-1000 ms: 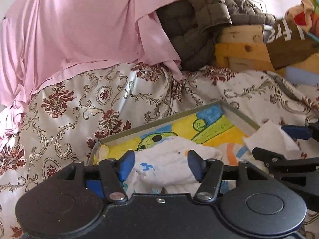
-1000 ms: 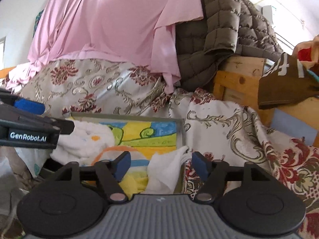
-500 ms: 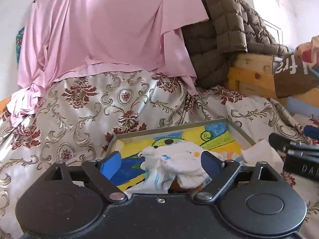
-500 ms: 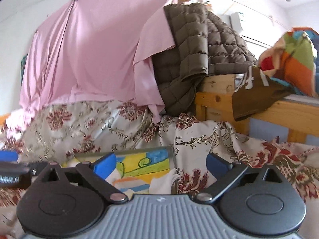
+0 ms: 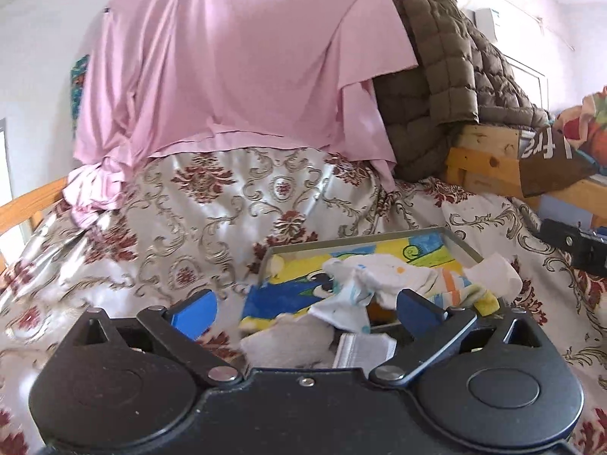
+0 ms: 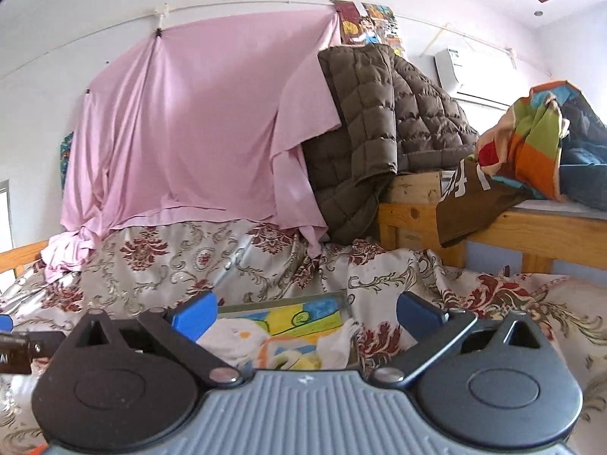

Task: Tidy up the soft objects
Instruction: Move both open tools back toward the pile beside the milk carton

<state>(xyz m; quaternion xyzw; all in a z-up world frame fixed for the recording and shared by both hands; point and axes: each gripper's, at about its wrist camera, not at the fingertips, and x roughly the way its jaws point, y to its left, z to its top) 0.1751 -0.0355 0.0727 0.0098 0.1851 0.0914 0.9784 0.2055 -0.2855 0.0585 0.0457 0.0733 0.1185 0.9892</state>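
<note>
A shallow tray (image 5: 461,240) with a bright cartoon lining lies on the floral bedspread (image 5: 212,223); it also shows in the right wrist view (image 6: 343,303). A crumpled white cloth with small prints (image 5: 379,271) lies in the tray. A white tissue-like cloth (image 5: 493,271) hangs over the tray's right rim. A grey-white soft piece (image 5: 288,345) lies close under my left gripper (image 5: 305,309), which is open and empty, raised behind the tray. My right gripper (image 6: 305,309) is open and empty, pulled back above the tray's near side.
A pink sheet (image 6: 189,144) hangs at the back. A brown quilted jacket (image 6: 379,129) drapes over a wooden bed frame (image 6: 417,220) at the right, with colourful bedding (image 6: 531,140) on top. The right gripper's body shows at the left wrist view's right edge (image 5: 573,246).
Both grippers have opened wide and drawn back and up from the tray. The white printed cloth and the tissue-like cloth stay in the tray.
</note>
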